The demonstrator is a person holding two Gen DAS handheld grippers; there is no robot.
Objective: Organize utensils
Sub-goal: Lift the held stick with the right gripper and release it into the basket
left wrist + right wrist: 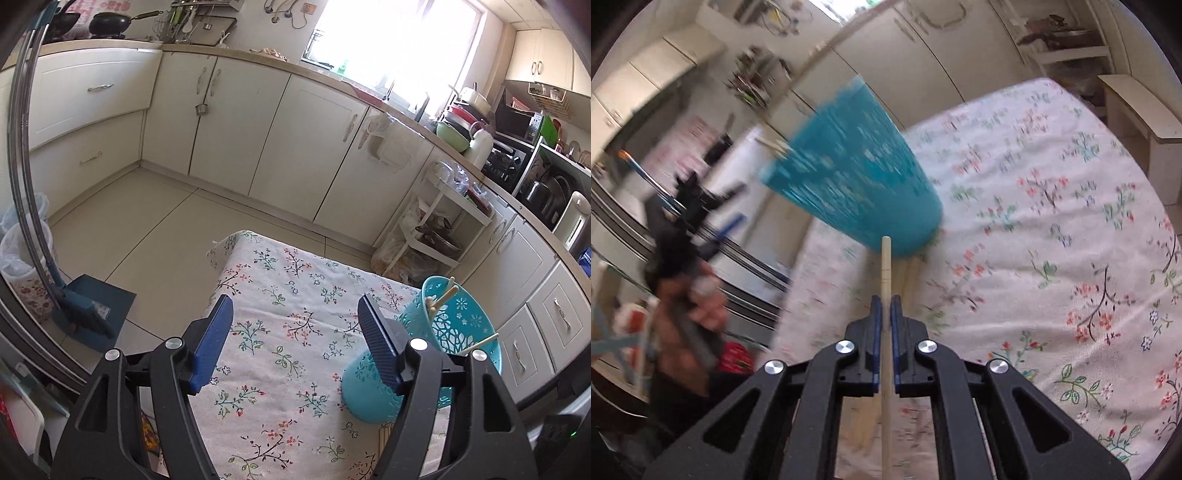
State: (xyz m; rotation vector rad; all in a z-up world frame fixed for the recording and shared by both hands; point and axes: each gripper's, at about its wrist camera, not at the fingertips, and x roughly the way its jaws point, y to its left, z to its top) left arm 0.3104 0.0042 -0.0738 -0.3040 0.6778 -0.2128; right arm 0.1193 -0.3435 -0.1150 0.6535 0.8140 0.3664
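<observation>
The right gripper pinches a pale wooden chopstick between its blue pads, its tip pointing toward the base of the teal holder. The left gripper is spread wide with nothing between its fingers. Beside its right finger, the holder stands on the floral tablecloth, chopsticks in it.

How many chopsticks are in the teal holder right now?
3 show: two crossed at the teal holder's far rim, one against its near rim. More may be hidden inside.
</observation>
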